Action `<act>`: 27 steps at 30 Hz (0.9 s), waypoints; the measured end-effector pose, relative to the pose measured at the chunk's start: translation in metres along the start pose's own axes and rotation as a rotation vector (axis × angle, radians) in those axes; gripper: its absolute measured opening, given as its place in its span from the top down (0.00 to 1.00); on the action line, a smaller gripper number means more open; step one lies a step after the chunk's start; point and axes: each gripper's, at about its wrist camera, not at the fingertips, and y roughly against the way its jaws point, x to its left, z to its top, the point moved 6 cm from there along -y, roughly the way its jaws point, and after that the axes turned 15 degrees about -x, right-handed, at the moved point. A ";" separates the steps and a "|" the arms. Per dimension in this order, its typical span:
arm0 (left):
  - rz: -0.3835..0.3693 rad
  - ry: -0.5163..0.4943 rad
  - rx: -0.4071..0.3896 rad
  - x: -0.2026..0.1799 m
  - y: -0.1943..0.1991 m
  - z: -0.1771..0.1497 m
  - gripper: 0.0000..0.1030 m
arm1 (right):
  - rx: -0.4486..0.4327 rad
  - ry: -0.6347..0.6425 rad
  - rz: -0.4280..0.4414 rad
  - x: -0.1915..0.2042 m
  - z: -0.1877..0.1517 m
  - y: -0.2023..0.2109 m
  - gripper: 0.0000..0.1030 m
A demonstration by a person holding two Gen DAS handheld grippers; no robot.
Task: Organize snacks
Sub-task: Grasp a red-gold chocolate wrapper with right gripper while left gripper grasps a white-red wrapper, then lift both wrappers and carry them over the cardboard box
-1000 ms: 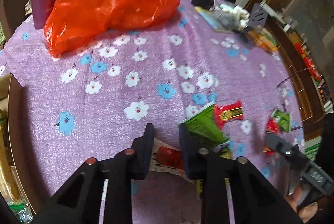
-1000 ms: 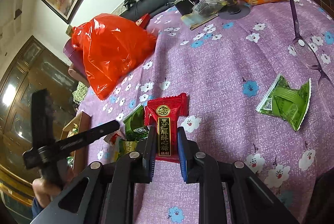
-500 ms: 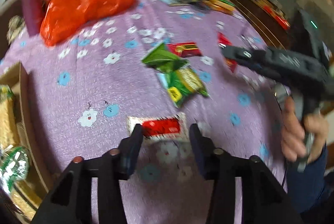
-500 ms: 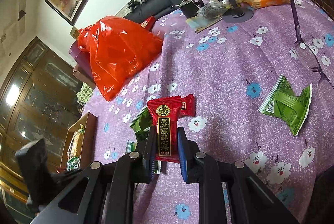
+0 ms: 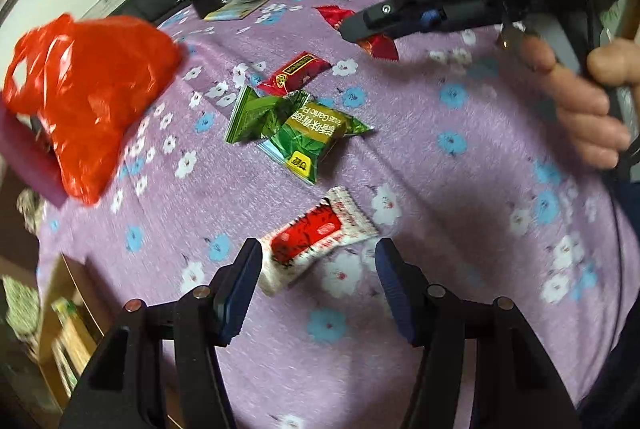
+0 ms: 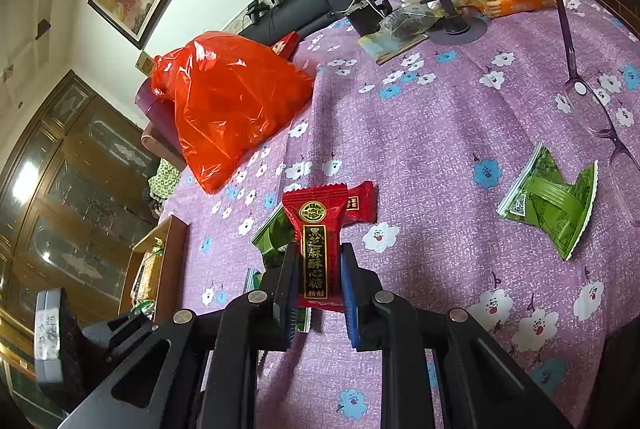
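Left wrist view: the left gripper (image 5: 318,277) is held wide open, nothing gripped, its jaws flanking a white-and-red candy packet (image 5: 316,239) lying flat on the flowered purple tablecloth (image 5: 460,197). A pick-up is judged to be in hand; descent and closing are called for next. Rightward, a red sesame-candy packet (image 6: 318,249) is seen pinched in the right gripper (image 6: 320,283), lifted clear, with the snack box (image 6: 160,261) well apart at left.

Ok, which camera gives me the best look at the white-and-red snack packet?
Left wrist: the white-and-red snack packet lies unobstructed on the cloth between the open left gripper fingers. I can't make it out in the right wrist view.
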 end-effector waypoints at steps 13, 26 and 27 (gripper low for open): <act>0.024 0.211 0.017 0.008 -0.017 -0.002 0.69 | 0.004 0.015 -0.005 0.001 -0.001 -0.002 0.80; 0.159 0.474 -0.119 0.005 -0.003 -0.015 0.72 | 0.021 0.156 -0.007 0.027 -0.018 -0.008 0.80; 0.165 0.476 -0.128 0.005 -0.003 -0.015 0.72 | 0.022 0.164 -0.007 0.028 -0.019 -0.008 0.80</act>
